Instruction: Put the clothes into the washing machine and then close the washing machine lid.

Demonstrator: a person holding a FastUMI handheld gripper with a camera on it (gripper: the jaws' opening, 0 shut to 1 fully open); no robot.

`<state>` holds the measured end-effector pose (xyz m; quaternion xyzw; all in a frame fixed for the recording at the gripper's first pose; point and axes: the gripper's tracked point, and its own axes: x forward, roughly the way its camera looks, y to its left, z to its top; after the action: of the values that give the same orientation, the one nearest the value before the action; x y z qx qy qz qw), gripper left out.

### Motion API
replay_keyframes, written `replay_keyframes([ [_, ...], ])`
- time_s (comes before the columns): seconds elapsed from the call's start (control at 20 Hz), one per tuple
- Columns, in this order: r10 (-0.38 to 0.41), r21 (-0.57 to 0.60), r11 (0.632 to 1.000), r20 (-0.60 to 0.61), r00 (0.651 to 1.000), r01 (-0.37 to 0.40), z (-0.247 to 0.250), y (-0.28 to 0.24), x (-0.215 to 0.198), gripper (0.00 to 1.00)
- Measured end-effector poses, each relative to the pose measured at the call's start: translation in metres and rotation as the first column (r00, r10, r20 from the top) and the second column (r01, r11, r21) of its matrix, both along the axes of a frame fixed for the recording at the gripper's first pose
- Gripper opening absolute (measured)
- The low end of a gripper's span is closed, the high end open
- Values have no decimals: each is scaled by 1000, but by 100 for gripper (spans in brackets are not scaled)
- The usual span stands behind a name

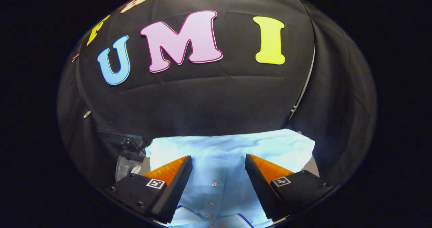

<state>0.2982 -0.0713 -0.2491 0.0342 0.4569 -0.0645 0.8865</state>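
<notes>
Fingers of the gripper [218, 169] stand spread wide, grasping nothing, above a folded pale blue shirt [229, 150] whose button placket runs between them. Beyond the shirt's left corner sits a dark, partly hidden machine part [126, 153].

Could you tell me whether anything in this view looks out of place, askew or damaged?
Nothing stands out. The light blue shirt lies spread flat, its button placket running between the open tongs, which hover over it without pressing on it. A grey round part, perhaps the washing machine, sits beyond the left finger, too cut off to judge.
</notes>
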Motion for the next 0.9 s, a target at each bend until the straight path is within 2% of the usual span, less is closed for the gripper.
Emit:
replay_keyframes([
  [0.35,-15,-6,1000,-93,996,15,-30,-8,-7,98],
  [0.75,21,-66,997,-139,990,-31,-38,-6,-9,97],
  [0.85,26,-78,996,-149,989,-38,-38,-11,-7,95],
  [0.9,27,-71,997,-143,989,-38,-37,-11,-4,85],
])
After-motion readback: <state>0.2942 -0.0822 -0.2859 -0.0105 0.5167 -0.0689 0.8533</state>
